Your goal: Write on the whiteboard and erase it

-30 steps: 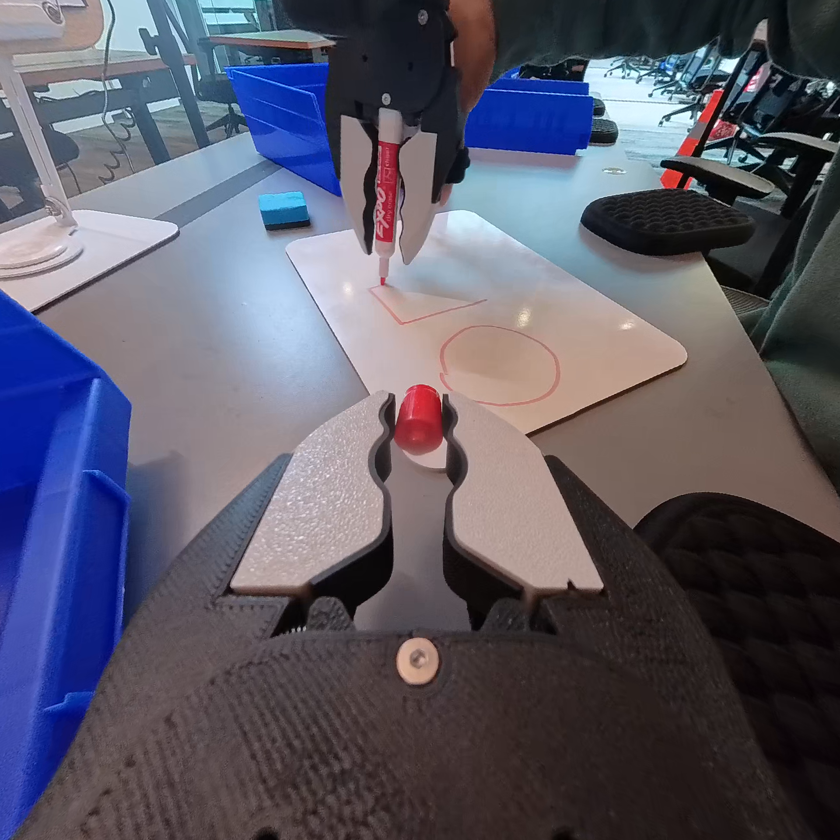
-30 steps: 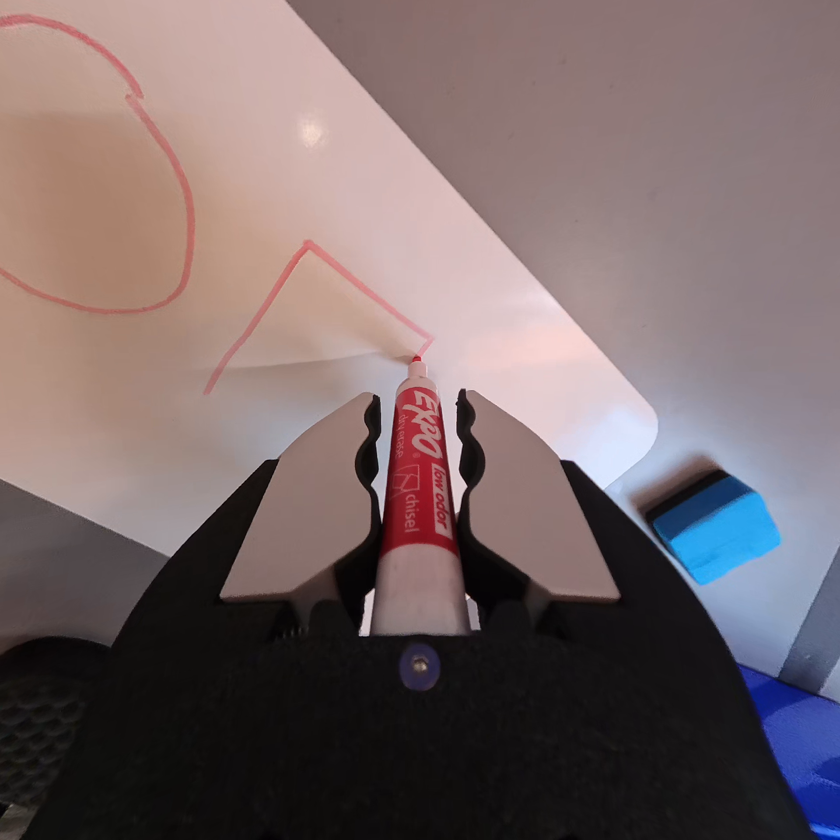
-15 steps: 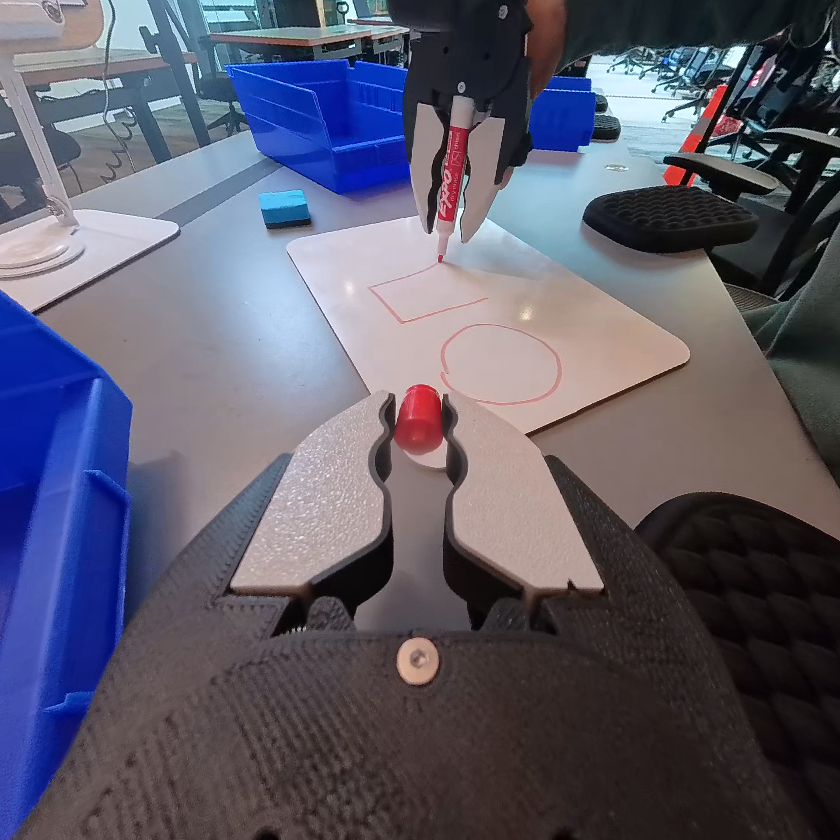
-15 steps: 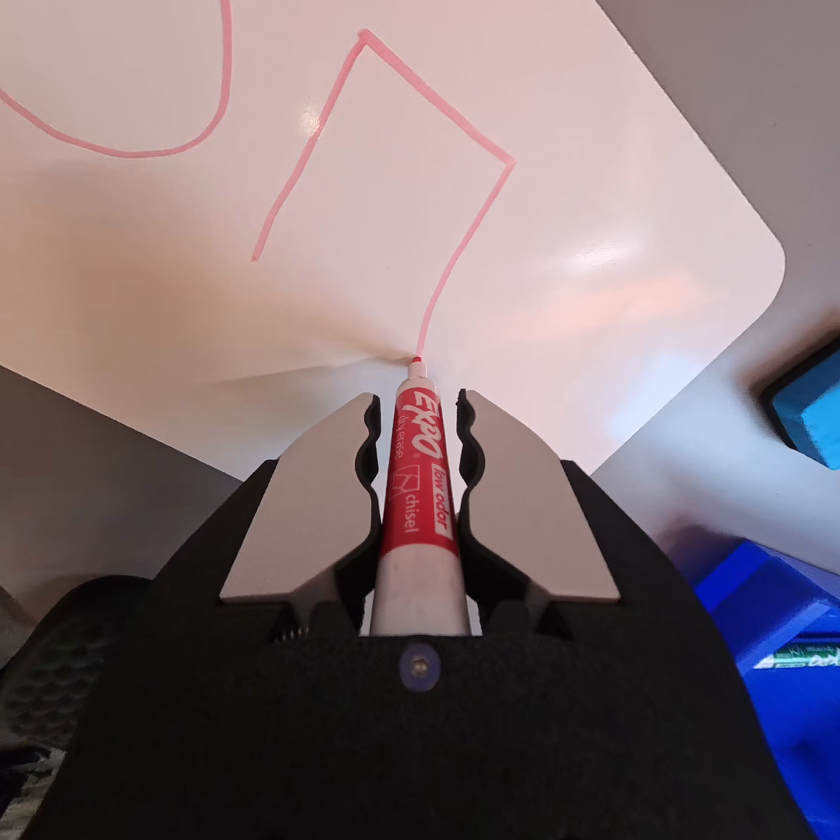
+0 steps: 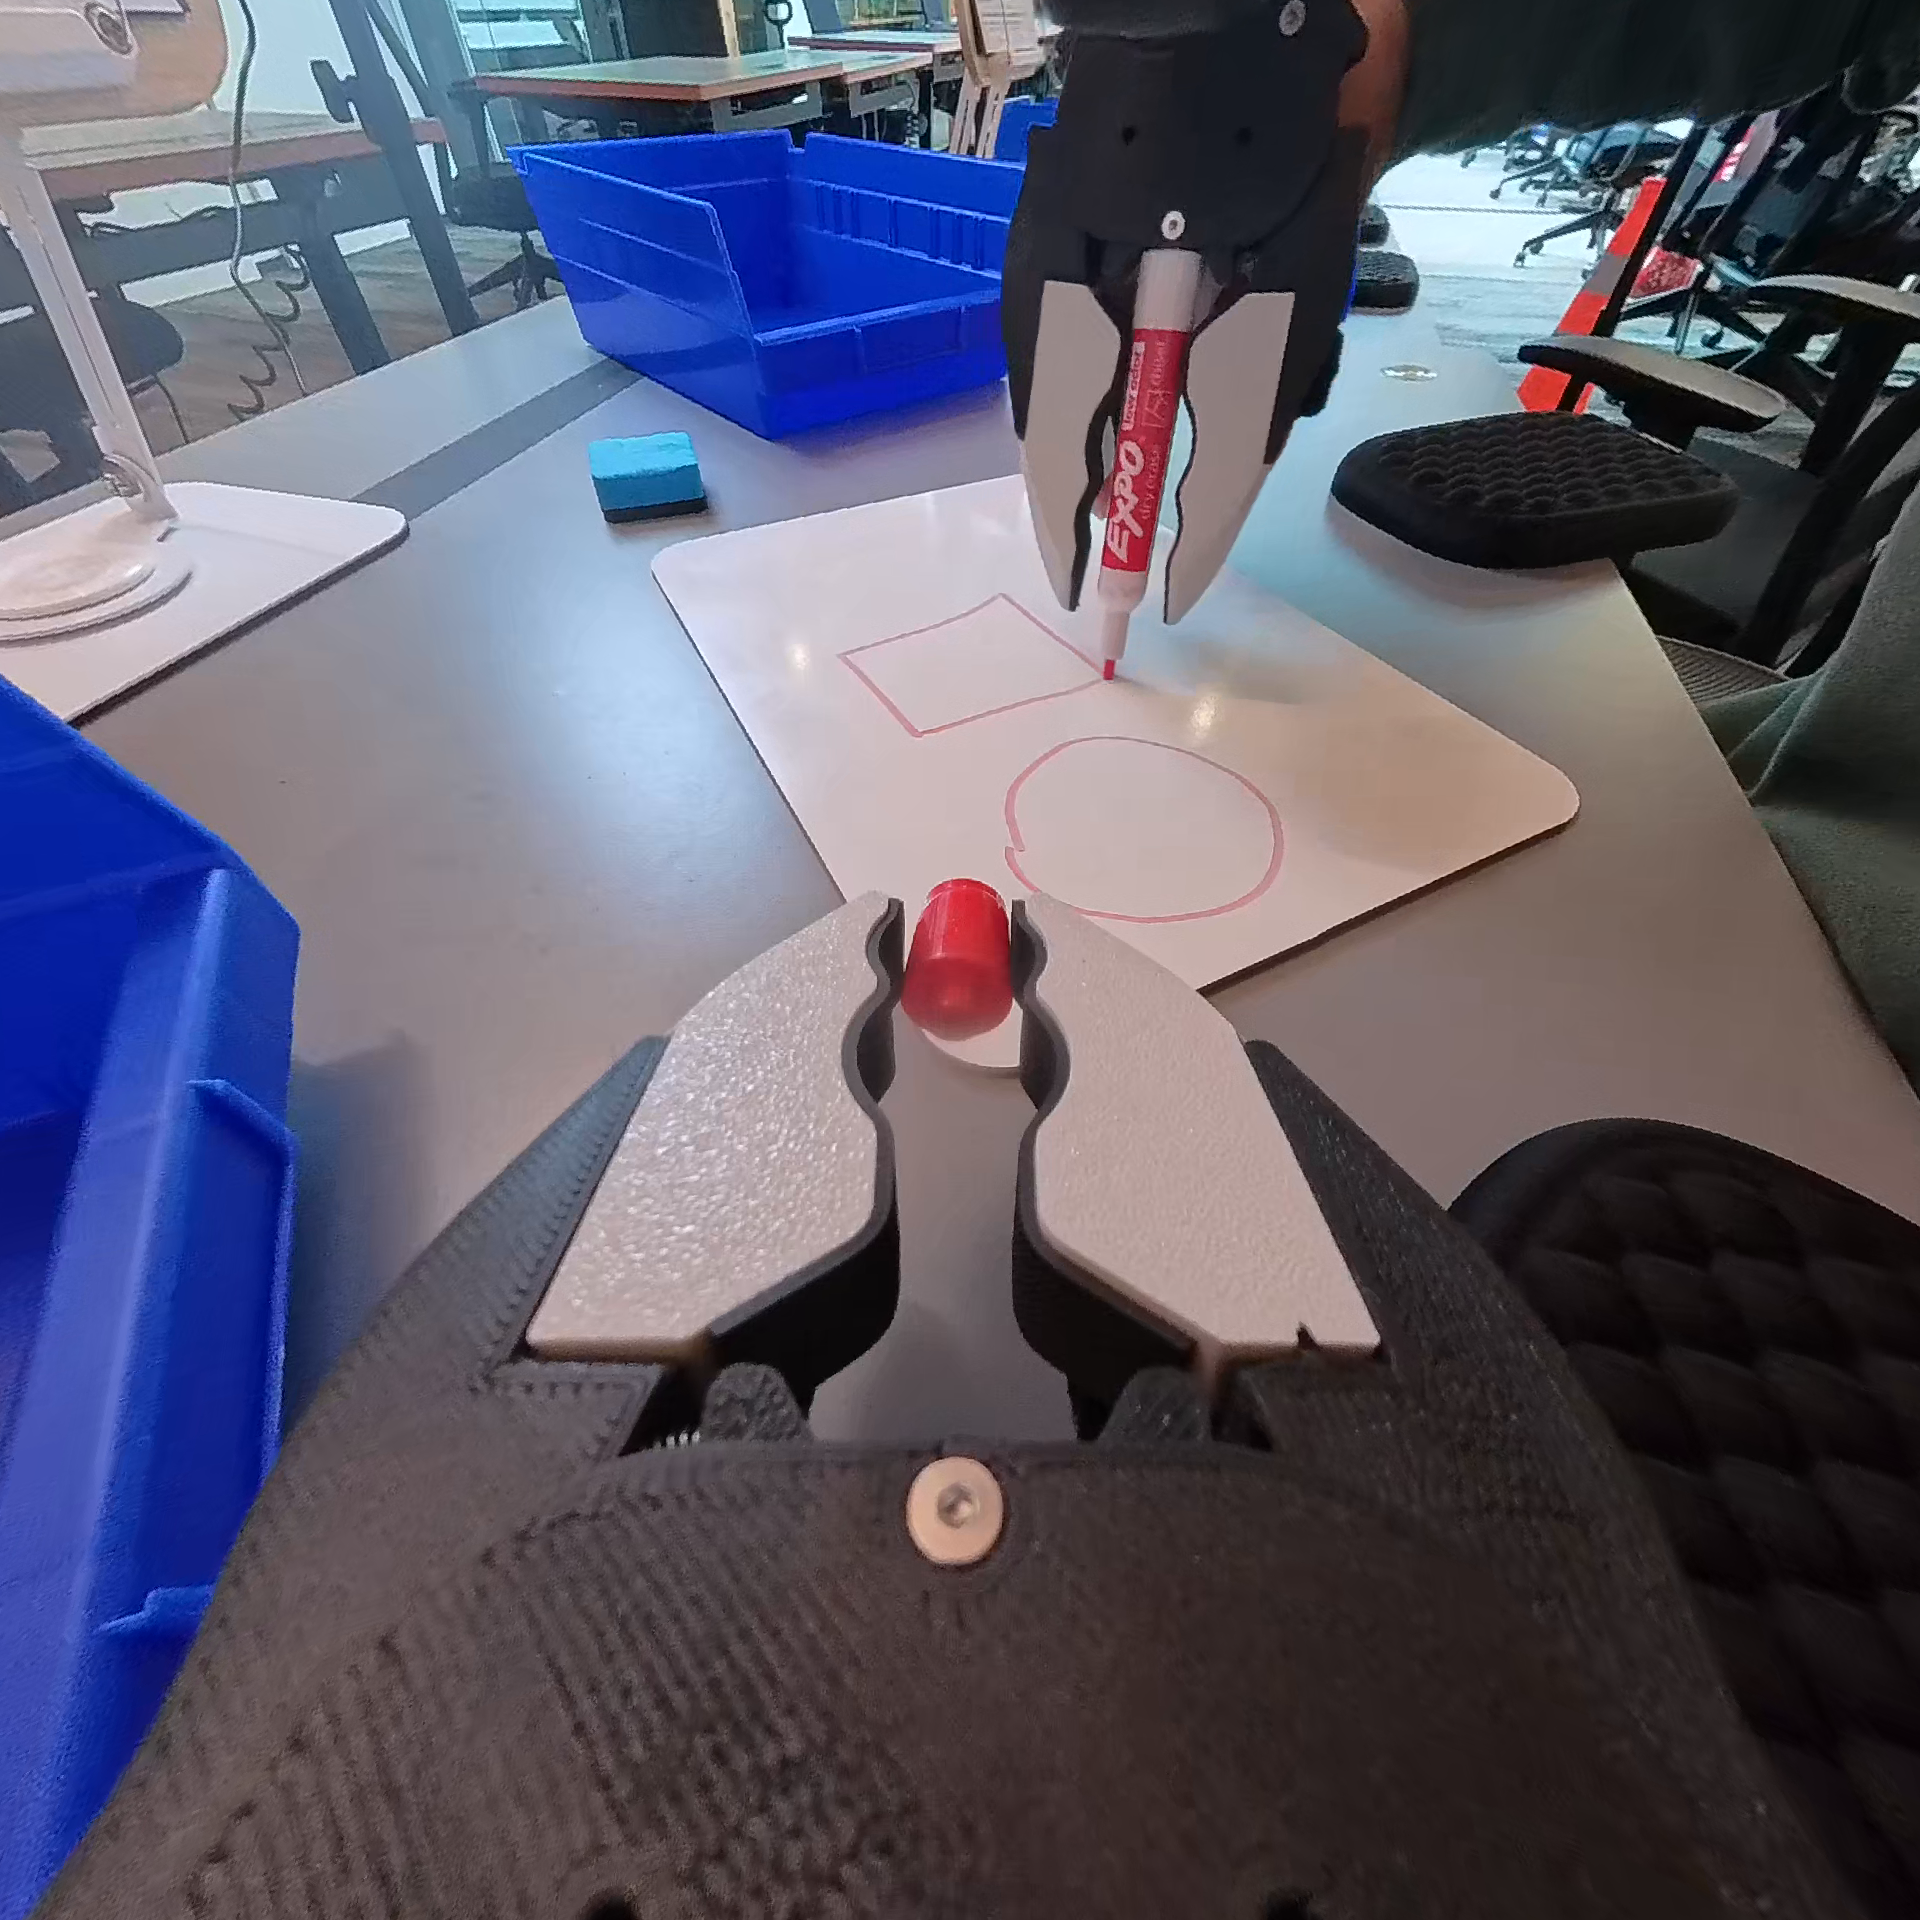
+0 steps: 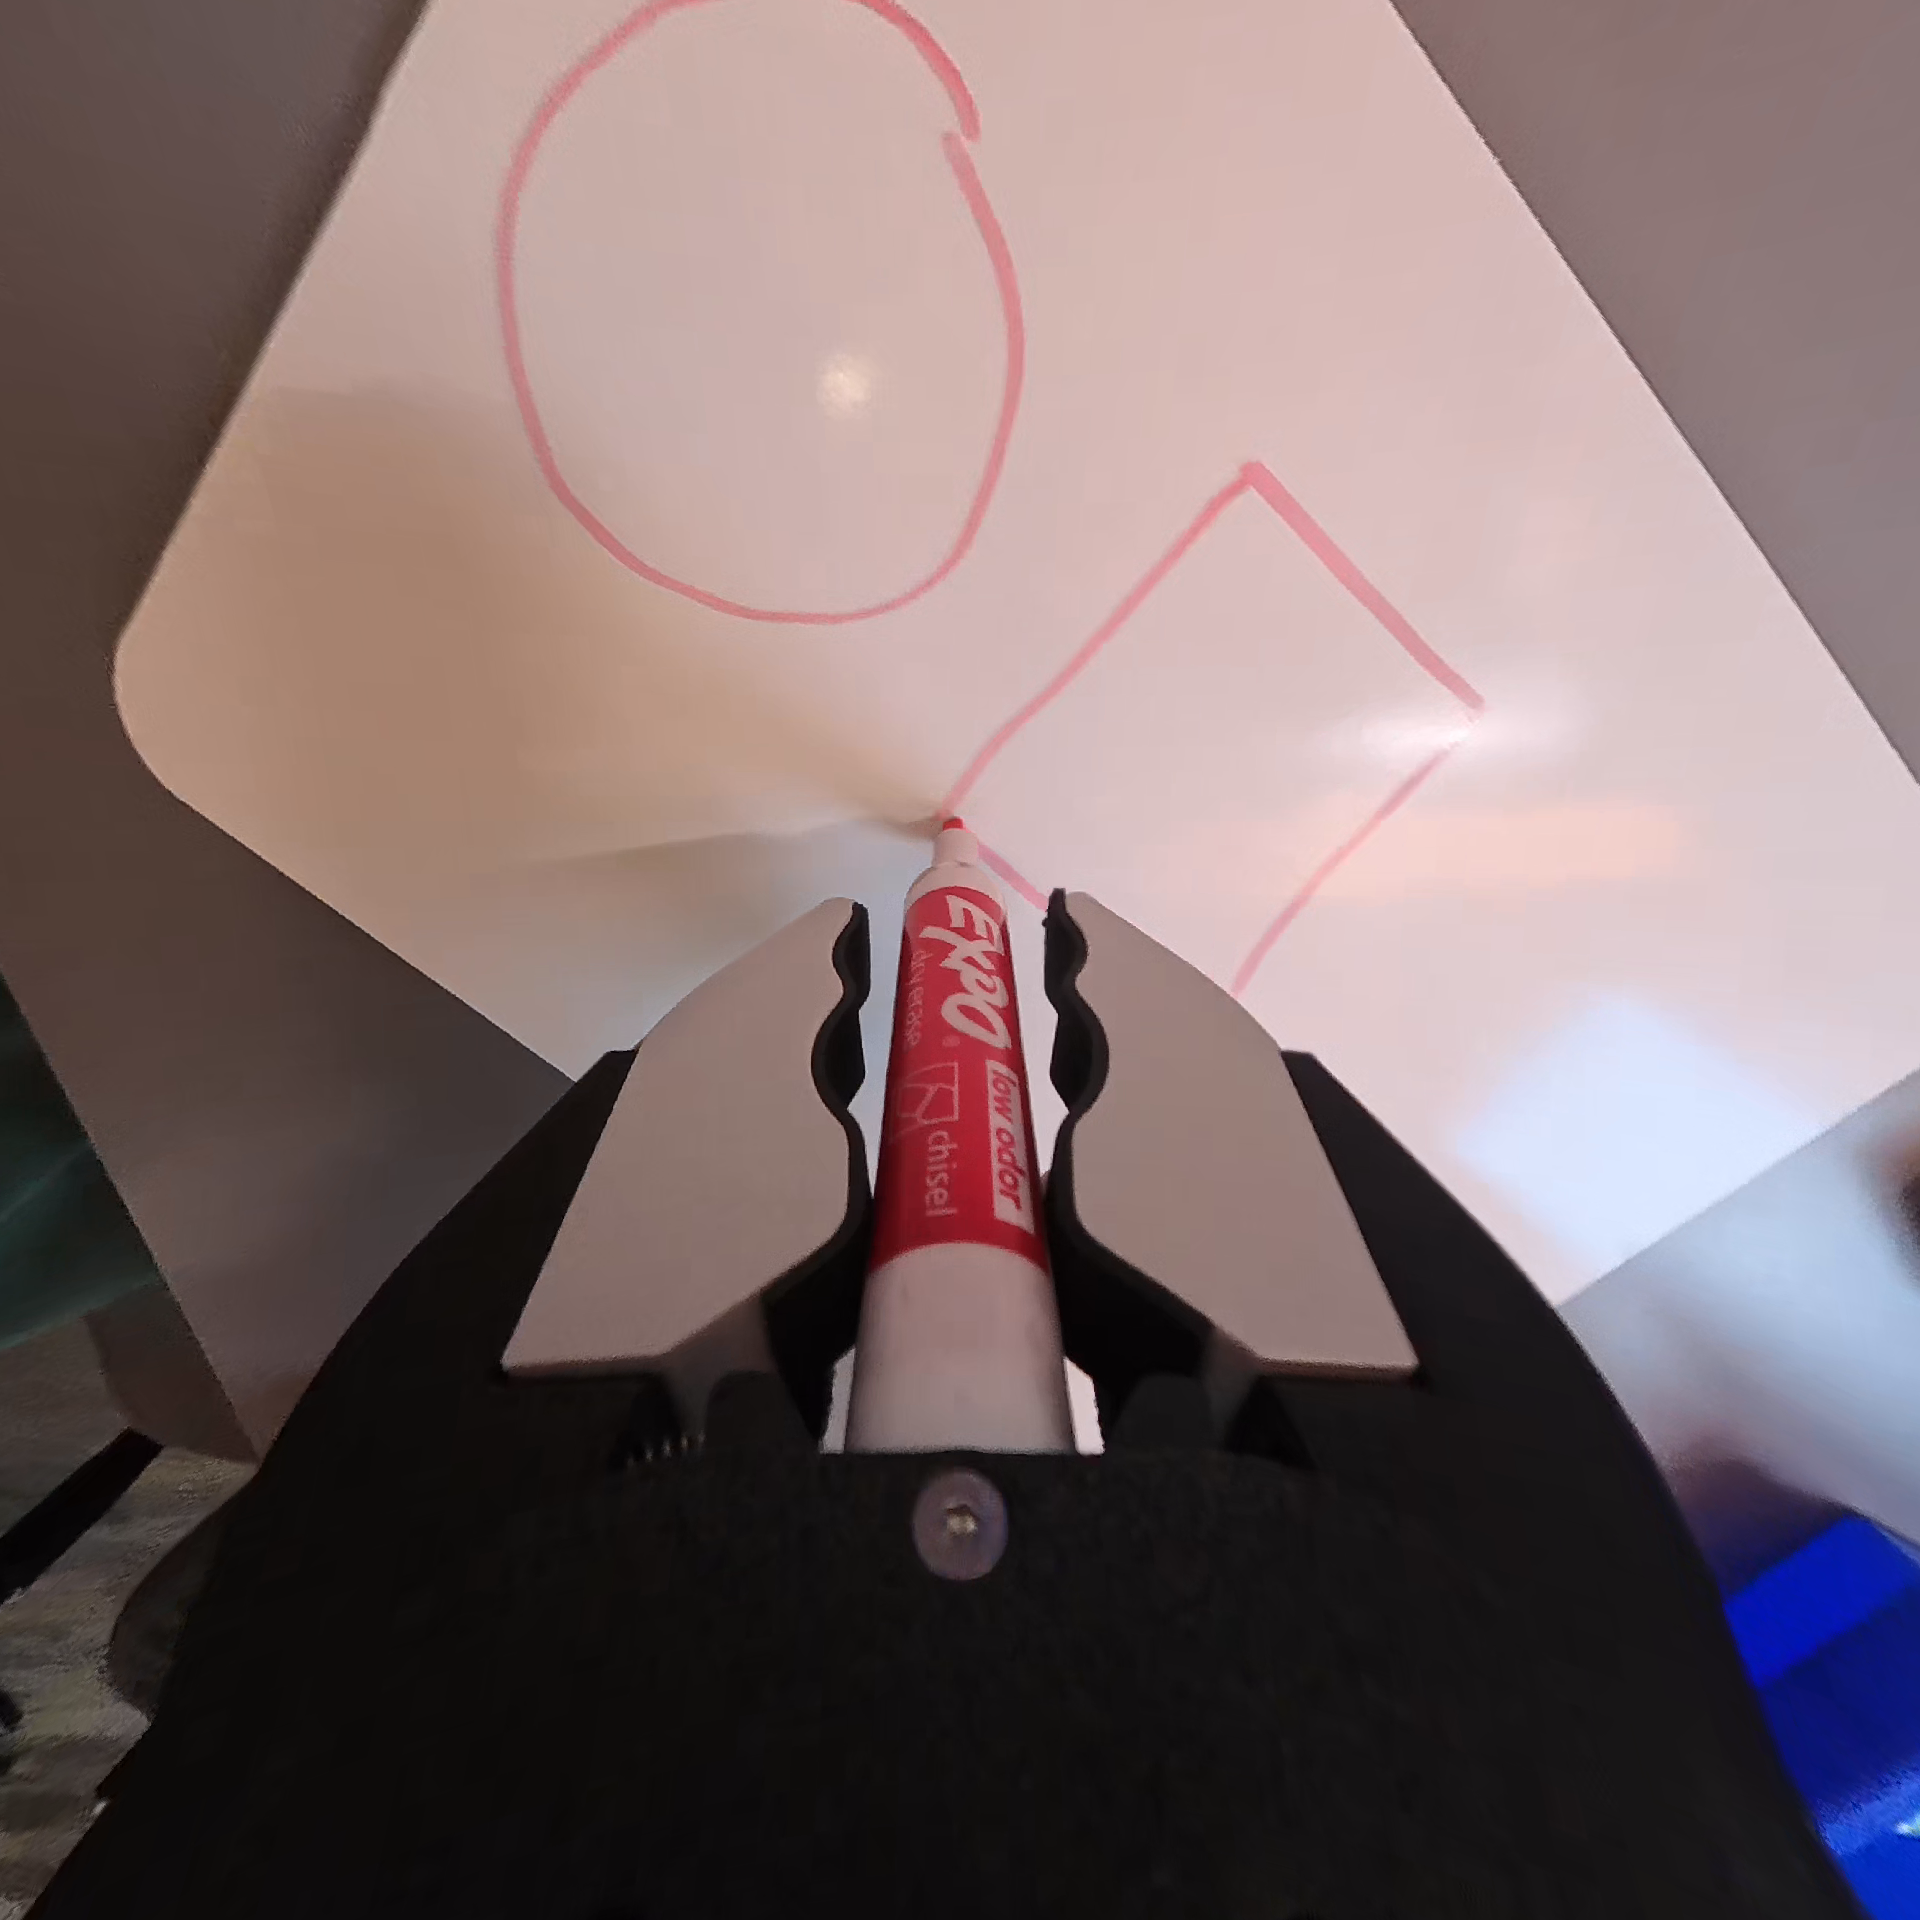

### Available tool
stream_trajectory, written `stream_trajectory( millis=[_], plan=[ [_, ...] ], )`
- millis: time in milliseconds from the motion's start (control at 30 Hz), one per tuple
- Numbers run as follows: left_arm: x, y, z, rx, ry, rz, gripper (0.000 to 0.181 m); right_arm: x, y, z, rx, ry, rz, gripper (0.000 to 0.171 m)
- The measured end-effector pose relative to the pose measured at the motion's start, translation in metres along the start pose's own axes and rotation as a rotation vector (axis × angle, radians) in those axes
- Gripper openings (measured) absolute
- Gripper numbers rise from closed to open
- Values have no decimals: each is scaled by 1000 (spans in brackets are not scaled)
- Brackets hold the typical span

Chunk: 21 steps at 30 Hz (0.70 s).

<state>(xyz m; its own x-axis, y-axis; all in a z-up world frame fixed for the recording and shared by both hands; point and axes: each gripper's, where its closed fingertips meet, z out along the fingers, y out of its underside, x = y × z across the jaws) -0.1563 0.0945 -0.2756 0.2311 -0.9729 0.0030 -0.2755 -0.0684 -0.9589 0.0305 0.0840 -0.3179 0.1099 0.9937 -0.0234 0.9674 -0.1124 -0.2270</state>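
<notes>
Right tongs [image 6: 954, 914] clamping narrowly on a red marker [image 6: 956, 1101], fingers pressing its barrel on both sides, nib touching the whiteboard [image 6: 727, 707] at a corner of the drawn square [image 5: 971, 665]. Left tongs [image 5: 954, 920] pinching narrowly on the red cap [image 5: 956, 971], hovering over the near corner of the whiteboard [image 5: 1403, 790]. Lying flat on the grey desk [image 5: 499, 790], whiteboard carrying two red outlines: one square, and one circle [image 5: 1143, 828] nearer the left tongs. Marker [image 5: 1132, 488] standing nearly upright in the left wrist view, long axis running top to bottom, nib pointing down at the board, leaning slightly. Cap pointing its rounded closed end forward, away from the left camera. Counting up: one marker, one cap, one whiteboard, one blue eraser [image 5: 646, 475] sitting on the desk beyond the board's far corner, apart from it. Also showing: two blue bins, one [image 5: 758, 281] behind the eraser and one [image 5: 125, 1195] at the near left edge; a white lamp base [image 5: 94, 571] at far left; black chair armrests [image 5: 1527, 488] along the right desk edge.
</notes>
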Motion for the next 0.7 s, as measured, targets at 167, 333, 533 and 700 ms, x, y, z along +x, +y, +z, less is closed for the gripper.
stream_trajectory(
  millis=[167,333,533,700],
  plan=[
    [0,0,0,-1,0,2,20,5,-2,-8,49,11,29,33],
    [0,0,0,-3,0,4,20,50,11,-30,90,96,98,33],
    [0,1,0,-9,-2,16,20,88,20,-25,101,92,87,33],
    [-1,1,-1,-6,-1,2,20,99,15,-18,98,65,52,33]
  ],
)
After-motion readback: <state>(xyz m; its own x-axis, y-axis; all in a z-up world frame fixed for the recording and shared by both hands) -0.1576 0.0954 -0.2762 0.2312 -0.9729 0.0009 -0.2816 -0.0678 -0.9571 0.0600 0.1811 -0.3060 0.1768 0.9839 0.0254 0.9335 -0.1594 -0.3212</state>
